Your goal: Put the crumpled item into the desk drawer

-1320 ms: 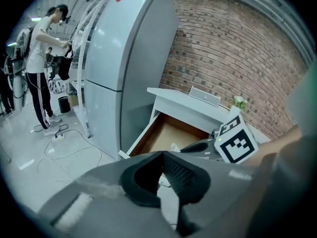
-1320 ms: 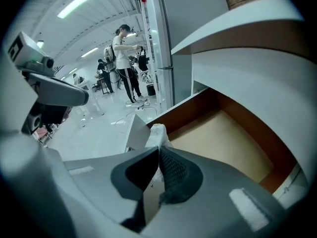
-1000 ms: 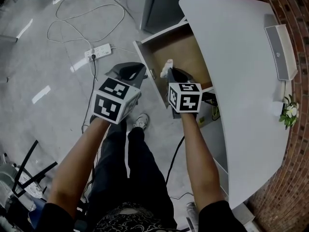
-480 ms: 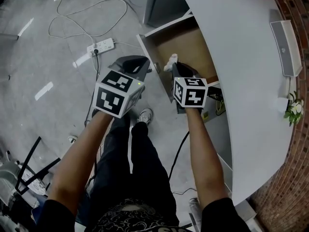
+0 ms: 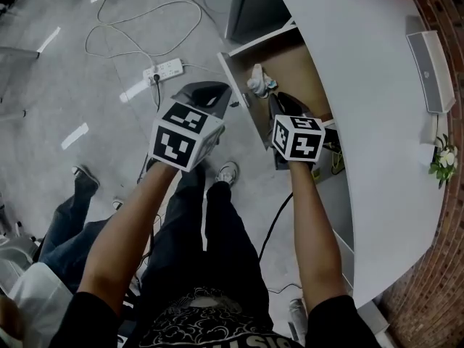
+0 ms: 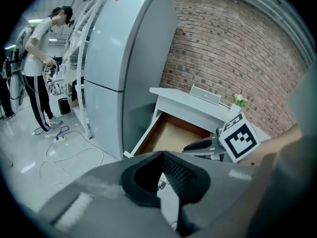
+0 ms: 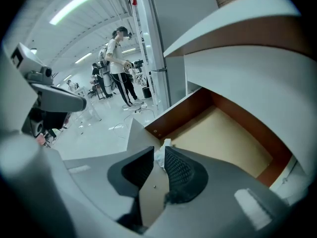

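Note:
The crumpled item [image 5: 259,80] is a small white wad, held just inside the open desk drawer [image 5: 293,64], close to its front wall. My right gripper [image 5: 274,97] is shut on it; in the right gripper view the wad [image 7: 159,155] sits pinched between the tips of that gripper [image 7: 157,158], above the drawer's tan floor [image 7: 223,138]. My left gripper [image 5: 206,91] hangs over the floor, left of the drawer front, apart from it. In the left gripper view its jaws [image 6: 161,155] meet at the tips with nothing between them, facing the drawer [image 6: 171,135].
The white desk top [image 5: 370,85] overhangs the drawer and carries a long white bar [image 5: 433,64] and a small flower pot [image 5: 442,162]. A grey cabinet [image 5: 254,6] stands behind. A power strip [image 5: 165,71] and cables lie on the floor. Another person's legs [image 5: 72,209] are at left.
My right gripper has carried the wad a little farther in over the drawer. The left gripper stayed beside the drawer front. Another person's legs have come into view at lower left.

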`<state>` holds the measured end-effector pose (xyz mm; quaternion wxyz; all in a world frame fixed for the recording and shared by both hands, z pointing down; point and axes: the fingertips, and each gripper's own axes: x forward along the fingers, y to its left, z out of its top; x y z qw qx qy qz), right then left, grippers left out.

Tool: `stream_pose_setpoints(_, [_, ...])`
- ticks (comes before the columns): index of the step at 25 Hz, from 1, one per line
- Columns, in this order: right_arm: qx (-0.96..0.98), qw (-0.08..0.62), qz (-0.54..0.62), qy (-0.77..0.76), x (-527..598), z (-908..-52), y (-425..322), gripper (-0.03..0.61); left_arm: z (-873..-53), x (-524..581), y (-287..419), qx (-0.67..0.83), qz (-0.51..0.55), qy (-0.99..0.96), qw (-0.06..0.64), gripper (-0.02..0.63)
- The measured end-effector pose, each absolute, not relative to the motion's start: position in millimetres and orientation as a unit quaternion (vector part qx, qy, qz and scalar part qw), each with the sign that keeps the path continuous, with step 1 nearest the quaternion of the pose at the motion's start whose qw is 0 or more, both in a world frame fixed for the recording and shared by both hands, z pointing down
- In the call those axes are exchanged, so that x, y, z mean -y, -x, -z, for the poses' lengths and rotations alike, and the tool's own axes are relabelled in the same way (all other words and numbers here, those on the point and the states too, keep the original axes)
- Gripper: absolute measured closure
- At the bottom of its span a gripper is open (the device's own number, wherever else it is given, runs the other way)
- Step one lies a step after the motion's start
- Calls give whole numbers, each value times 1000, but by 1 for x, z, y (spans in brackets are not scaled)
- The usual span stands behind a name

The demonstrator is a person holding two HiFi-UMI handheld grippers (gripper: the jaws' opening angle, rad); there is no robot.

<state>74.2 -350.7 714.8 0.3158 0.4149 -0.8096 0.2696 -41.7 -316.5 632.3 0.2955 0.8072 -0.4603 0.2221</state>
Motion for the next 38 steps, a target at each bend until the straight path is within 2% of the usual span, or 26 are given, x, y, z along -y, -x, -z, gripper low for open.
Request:
stream_pose_setpoints(19, [858,228,-215,-407,362,-544,-27,538,-498,326,84,520,-185,-800,235,614])
stream_pose_setpoints(26, [871,199,-186,-410,365,-481,-20,577,-446,335,93,536,-164,-802,205,614])
stream_pose_setpoints(38, [883,148,-145,-421,370,-391,-12,578,-382,343,103,543,-146,-810,165,615])
